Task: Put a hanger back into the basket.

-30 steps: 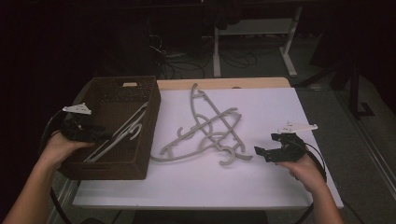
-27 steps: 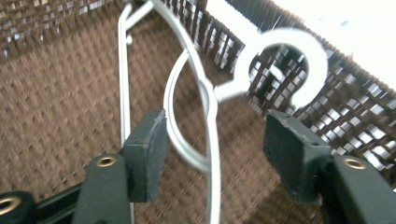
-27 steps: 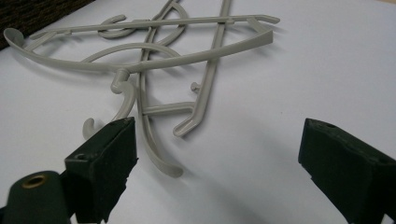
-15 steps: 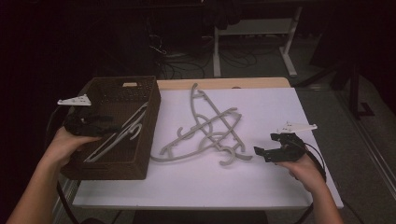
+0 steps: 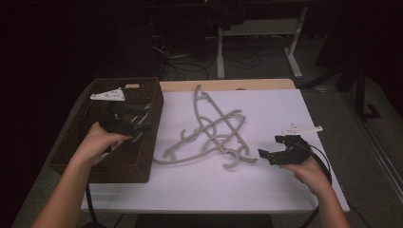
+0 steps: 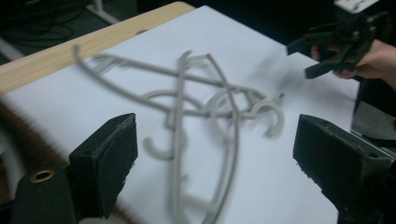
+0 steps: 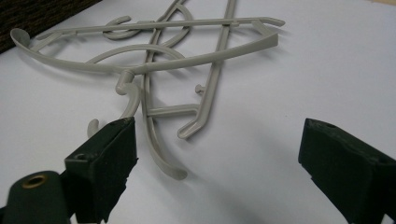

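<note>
We find the high view fixed above the person's side, looking forward and down across the whole table point(image 5: 266, 190). The left gripper view looks low and close across the white surface from the basket point(image 5: 138, 164) side; the right gripper view does likewise from the opposite side. All three share the grey hangers point(image 5: 214, 135).

Grey plastic clothes hangers point(image 5: 209, 135): smooth, matt, moulded. Dark brown woven basket point(image 5: 76, 142): coarse wicker-like weave, dull. White table cover point(image 5: 285, 104): smooth, matt, sheet-like, whether paper or plastic can't be told. Pale wooden table edge point(image 5: 228, 84): smooth finish. Black gripper pads point(image 7: 109, 156): rough, foam-like, matt; small brass-coloured metal ring point(image 7: 33, 181) set in the jaw body.
</note>
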Motion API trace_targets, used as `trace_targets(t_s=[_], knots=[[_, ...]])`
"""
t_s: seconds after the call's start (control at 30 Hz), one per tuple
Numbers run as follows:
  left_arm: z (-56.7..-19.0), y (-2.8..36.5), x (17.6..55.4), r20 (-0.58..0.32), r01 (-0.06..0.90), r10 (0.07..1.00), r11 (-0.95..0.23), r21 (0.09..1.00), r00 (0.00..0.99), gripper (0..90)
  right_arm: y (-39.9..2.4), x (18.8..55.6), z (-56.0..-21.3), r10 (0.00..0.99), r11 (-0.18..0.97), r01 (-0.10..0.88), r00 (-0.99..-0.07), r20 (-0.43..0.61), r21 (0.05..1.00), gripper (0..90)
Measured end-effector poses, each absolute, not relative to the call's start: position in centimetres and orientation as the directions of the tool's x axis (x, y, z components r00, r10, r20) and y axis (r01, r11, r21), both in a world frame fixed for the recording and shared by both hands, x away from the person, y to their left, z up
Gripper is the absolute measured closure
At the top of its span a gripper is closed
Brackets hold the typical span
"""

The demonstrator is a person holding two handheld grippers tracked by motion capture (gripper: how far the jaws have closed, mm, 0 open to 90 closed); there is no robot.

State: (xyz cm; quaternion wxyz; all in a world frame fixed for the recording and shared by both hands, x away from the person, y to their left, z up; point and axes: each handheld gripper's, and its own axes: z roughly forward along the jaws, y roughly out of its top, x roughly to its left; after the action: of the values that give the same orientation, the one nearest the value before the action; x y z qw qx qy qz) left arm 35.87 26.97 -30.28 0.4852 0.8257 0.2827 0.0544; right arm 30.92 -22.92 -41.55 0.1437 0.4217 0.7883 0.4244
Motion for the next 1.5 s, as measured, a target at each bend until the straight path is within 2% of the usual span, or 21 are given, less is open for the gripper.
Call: trace_targets(t_s=[0.13, 0.3, 0.43, 0.63, 1.0, 1.27, 1.5], knots=[[-30.3, 23.9, 35.7, -0.180, 0.392, 0.483, -0.384, 0.836, 0.857, 13.1, -23.0, 31.0, -41.6, 0.785, 0.285, 0.539, -0.606, 0.130, 0.793, 11.1], [-30.9, 20.5, 35.6, -0.168, 0.381, 0.466, -0.413, 0.828, 0.869, 4.2, -23.1, 31.0, -41.5, 0.783, 0.284, 0.539, -0.607, 0.132, 0.793, 11.1], [-31.9, 18.4, 35.5, -0.176, 0.384, 0.450, -0.427, 0.819, 0.876, 0.4, -23.1, 31.0, -41.5, 0.783, 0.285, 0.538, -0.608, 0.131, 0.793, 11.1], [-34.3, 15.6, 35.3, -0.167, 0.379, 0.427, -0.479, 0.792, 0.889, 0.0, -23.0, 31.0, -41.6, 0.782, 0.288, 0.540, -0.609, 0.131, 0.791, 11.1], [-40.0, 13.4, 35.4, -0.165, 0.377, 0.398, -0.544, 0.750, 0.902, 0.0, -23.1, 31.0, -41.7, 0.781, 0.294, 0.541, -0.611, 0.129, 0.788, 11.1], [-43.3, 13.1, 35.7, -0.132, 0.382, 0.416, -0.603, 0.700, 0.900, 0.0, -22.9, 31.0, -41.9, 0.778, 0.305, 0.541, -0.616, 0.123, 0.784, 11.1], [-44.5, 12.8, 36.1, -0.086, 0.372, 0.429, -0.647, 0.665, 0.899, 14.8, -22.8, 31.0, -41.9, 0.775, 0.309, 0.539, -0.620, 0.121, 0.784, 11.1]])
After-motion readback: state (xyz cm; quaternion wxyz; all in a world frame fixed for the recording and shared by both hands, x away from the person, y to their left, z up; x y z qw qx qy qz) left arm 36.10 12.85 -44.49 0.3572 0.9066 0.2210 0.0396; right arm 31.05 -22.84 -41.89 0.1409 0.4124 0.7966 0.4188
